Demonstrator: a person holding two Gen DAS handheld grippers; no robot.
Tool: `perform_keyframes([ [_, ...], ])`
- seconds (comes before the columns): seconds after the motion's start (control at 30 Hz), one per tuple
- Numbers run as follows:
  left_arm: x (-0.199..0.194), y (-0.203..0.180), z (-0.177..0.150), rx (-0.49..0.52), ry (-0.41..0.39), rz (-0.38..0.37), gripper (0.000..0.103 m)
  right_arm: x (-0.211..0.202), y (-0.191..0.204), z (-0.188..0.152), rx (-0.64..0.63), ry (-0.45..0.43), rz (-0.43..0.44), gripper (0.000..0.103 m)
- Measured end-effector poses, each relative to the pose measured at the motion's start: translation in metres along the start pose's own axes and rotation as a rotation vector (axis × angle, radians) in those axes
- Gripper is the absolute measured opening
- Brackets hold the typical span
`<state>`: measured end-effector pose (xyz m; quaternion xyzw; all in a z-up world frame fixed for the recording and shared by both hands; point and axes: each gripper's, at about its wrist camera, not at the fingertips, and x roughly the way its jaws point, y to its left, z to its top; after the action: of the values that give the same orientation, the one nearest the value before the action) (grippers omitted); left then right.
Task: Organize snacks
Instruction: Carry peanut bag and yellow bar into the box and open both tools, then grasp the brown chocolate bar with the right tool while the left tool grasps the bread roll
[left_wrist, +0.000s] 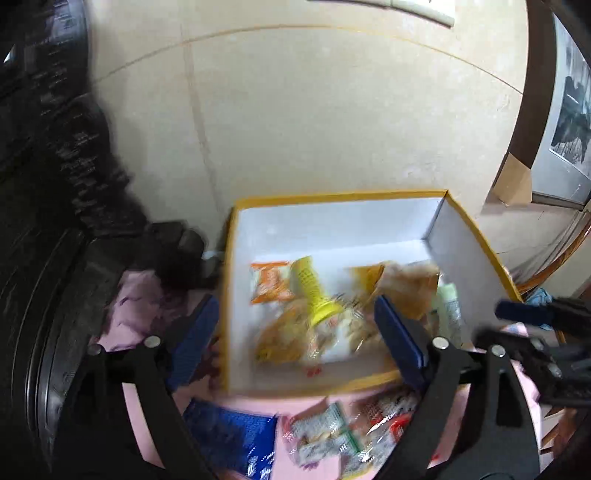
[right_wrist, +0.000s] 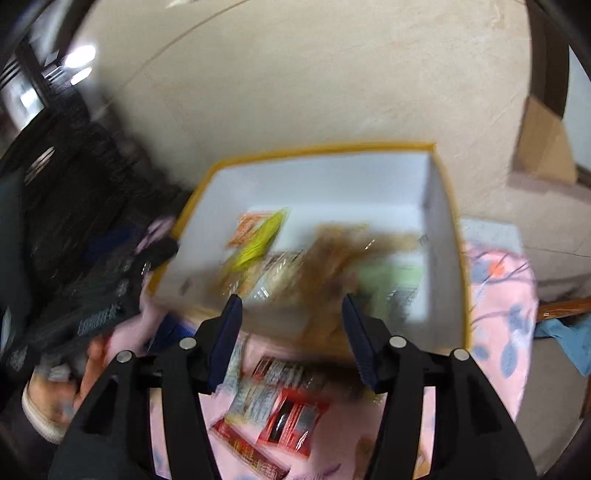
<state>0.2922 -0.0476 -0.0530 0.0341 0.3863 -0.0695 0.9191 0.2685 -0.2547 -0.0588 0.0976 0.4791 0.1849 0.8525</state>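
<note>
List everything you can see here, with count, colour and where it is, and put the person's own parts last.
box: one, white inside, yellow rim, on the pink cloth
orange packet: one, in the box, far left
yellow tube: one, in the box, beside the orange packet
brown packets: blurred, count unclear, in the box, right
blue packet: one, on the cloth, before the box
red packets: blurred, on the cloth, before the box
pink cloth: one, flowered, under the box
left hand-held gripper: black, blue pads, open, empty
right hand-held gripper: same, open, empty
</note>
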Motion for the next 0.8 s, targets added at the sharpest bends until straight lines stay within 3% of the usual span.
perform_keyframes([
  [0.2,-0.029,0.048,-0.069,-0.092,0.042,0.055,0.088,0.02,0.043,-0.092,-0.226,0.175,0.109,0.057],
  [0.3,-0.036,0.067,-0.102,-0.108,0.09,0.09,0.088,0.042,0.052,-0.121,-0.269,0.251,0.14,0.057],
  [0.63,-0.051,0.099,-0.167,-0.115,0.156,0.153,0.088,0.087,0.073,-0.154,-0.428,0.35,0.098,0.055],
  [0.8,-0.049,0.097,-0.186,-0.095,0.187,0.151,0.088,0.097,0.073,-0.168,-0.473,0.365,0.052,0.045],
])
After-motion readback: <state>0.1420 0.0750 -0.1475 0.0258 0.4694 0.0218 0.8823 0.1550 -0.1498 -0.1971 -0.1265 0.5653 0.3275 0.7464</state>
